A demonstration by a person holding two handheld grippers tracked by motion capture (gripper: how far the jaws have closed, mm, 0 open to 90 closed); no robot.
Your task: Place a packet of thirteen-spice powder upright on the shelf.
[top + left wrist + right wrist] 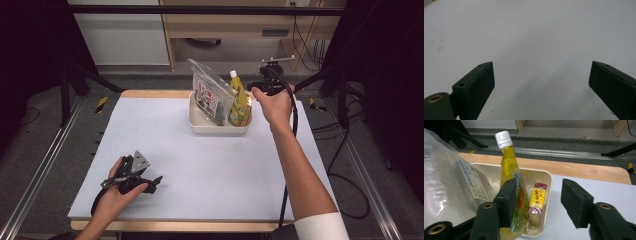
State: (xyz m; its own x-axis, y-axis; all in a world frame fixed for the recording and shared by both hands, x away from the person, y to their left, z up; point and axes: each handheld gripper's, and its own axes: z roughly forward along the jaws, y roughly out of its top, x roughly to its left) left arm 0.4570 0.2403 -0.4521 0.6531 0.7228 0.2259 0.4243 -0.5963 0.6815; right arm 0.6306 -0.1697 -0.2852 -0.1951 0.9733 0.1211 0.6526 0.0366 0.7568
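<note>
A cream tray (pixel 200 126) (pixel 549 180) stands at the table's far middle. In it stand a clear plastic bag with a printed label (pixel 210 92) (pixel 451 187), a yellow spouted pouch with a white cap (pixel 239 100) (pixel 511 177) and a small yellow-and-red box (pixel 537 201). My right gripper (pixel 260 86) (pixel 539 200) hovers open at the tray's right end; its left jaw overlaps the pouch and nothing is held between the jaws. My left gripper (pixel 155 181) (pixel 541 80) rests open on the white mat near the front left, empty.
The white mat (pixel 210 165) covers the wooden table. A cable (pixel 290 150) trails from the right gripper along the forearm. Metal rails (pixel 45 165) run along both table sides. Wooden furniture (pixel 240 25) and cables stand behind.
</note>
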